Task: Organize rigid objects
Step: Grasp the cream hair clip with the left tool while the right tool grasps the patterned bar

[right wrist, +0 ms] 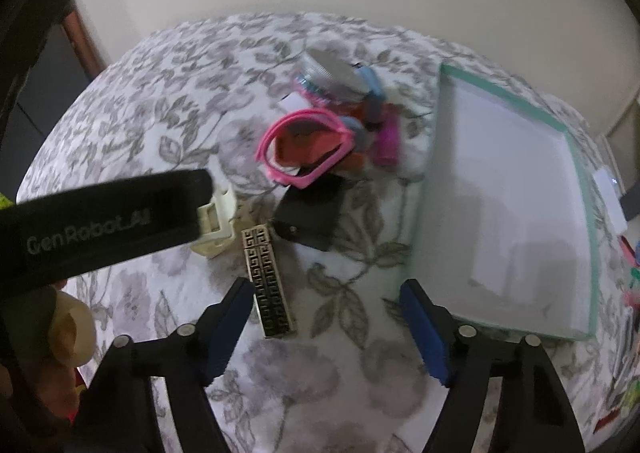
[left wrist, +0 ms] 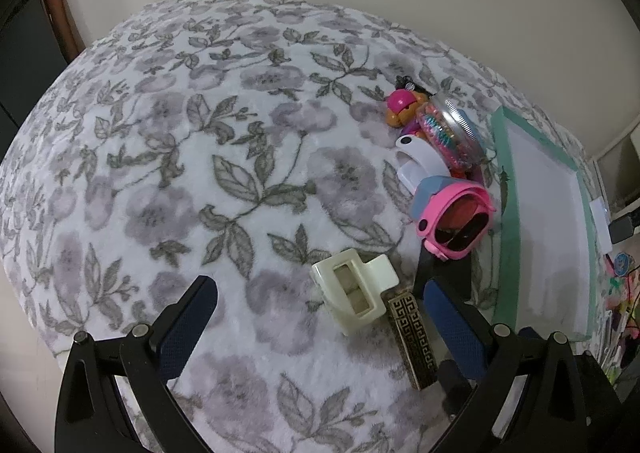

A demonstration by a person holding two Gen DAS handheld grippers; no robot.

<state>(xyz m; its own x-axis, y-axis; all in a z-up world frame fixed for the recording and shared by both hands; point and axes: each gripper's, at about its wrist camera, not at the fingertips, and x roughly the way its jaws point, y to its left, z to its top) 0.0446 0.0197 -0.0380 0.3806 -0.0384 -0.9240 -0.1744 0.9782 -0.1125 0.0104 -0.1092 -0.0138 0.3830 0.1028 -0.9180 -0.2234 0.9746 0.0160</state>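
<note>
A floral grey-and-white blanket (left wrist: 168,157) covers the whole surface, which could be a bed or a desk; I cannot tell which. On its right side lies a flat white tray with a green rim (right wrist: 576,157), nothing in it. Just left of the tray sits a cluster of small things: a clear jar with a metal lid (left wrist: 452,129) full of coloured bits, tipped on its side, a pink-and-blue watch-like band (left wrist: 452,213) in front of it, a white band (left wrist: 420,161) between them, and a pink toy figure (left wrist: 400,105) behind. Nearer the camera, apart from the cluster, a cream hair claw clip (left wrist: 352,289) rests on the blanket, and a gold-and-black patterned barrette (right wrist: 268,281) lies just beside it.

The left gripper (left wrist: 320,293) stands wide open over the claw clip, holding nothing. The right gripper (right wrist: 324,293) is also open and empty, its left finger (right wrist: 228,325) right beside the barrette's near end.
</note>
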